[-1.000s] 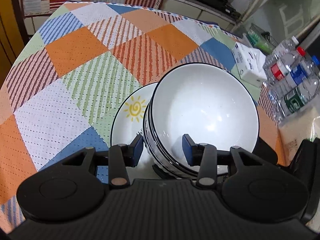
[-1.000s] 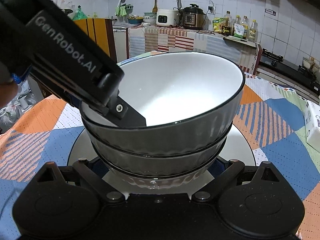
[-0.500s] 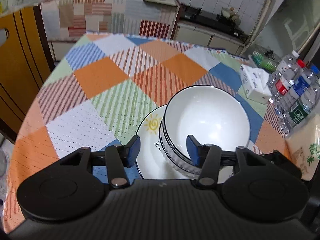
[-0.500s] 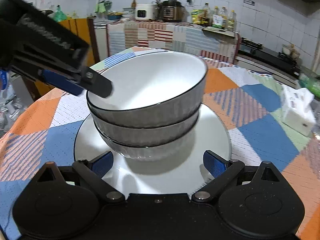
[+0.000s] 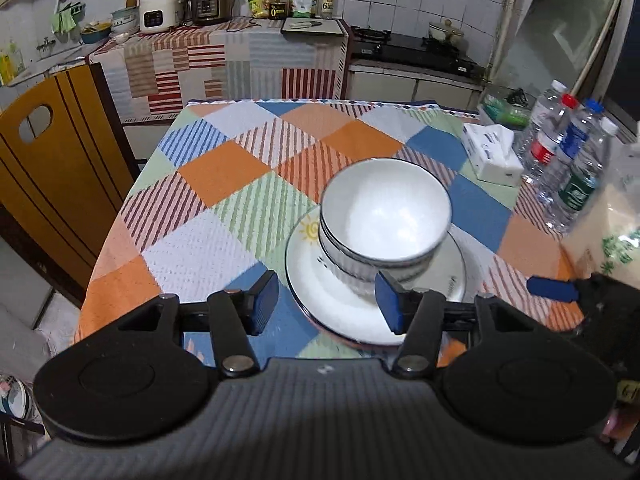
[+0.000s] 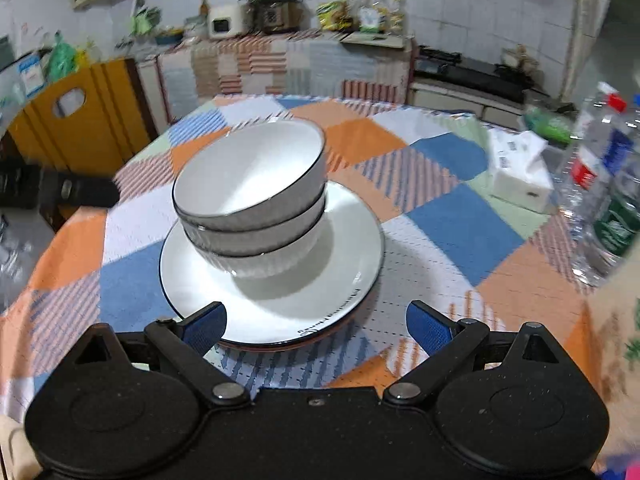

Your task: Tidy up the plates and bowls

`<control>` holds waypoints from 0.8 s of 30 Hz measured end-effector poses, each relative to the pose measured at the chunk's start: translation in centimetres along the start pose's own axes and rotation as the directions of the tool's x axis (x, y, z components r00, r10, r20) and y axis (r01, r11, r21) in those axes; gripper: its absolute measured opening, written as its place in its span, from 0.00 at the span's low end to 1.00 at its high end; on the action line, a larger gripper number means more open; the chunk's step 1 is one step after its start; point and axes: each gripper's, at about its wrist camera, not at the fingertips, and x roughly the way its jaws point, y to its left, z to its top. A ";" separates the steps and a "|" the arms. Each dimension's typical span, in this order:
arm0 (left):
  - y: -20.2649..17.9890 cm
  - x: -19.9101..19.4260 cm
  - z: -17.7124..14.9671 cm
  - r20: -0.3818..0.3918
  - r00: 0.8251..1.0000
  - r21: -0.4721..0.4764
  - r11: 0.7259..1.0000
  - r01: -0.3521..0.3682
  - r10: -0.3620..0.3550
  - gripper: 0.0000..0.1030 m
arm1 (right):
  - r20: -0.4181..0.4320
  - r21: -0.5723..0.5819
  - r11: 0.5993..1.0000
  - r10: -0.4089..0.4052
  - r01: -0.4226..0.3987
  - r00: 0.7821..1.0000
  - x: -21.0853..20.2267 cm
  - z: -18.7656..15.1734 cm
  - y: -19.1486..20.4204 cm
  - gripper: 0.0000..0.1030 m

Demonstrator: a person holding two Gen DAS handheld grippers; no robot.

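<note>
Jaws: we log the left gripper [image 5: 326, 302] apart and empty, having just been opening; right gripper [image 6: 316, 326] spread wide, empty. Bowls [image 6: 250, 200]: three, nested upright on the plate [image 6: 352, 248]. Plate: on the checked tablecloth [image 5: 224, 168], beyond both grippers. Tissue box [image 5: 490, 152], bottles [image 5: 568, 160]: at the cloth's right edge

Little readable text
Blurred dark lettering runs along the plate [image 6: 332, 326] rim; green characters mark the bag [image 5: 618, 246] right of the plate, illegible.
</note>
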 end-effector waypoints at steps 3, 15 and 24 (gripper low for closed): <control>-0.1 -1.3 -0.5 -0.016 1.000 -0.019 1.000 0.021 -0.022 0.53 | 0.015 0.020 0.999 -0.030 0.030 0.999 -1.9 -0.3 -0.1 0.95; 0.0 -5.1 -3.2 0.015 1.000 -0.043 0.999 -0.008 0.009 0.62 | 0.011 0.060 0.993 -0.104 0.103 0.995 -7.4 -1.4 -0.3 0.96; 0.0 -6.1 -4.8 0.015 0.998 -0.052 0.997 -0.061 0.062 0.68 | -0.005 0.072 0.994 -0.082 0.082 0.997 -9.2 -2.1 0.3 0.96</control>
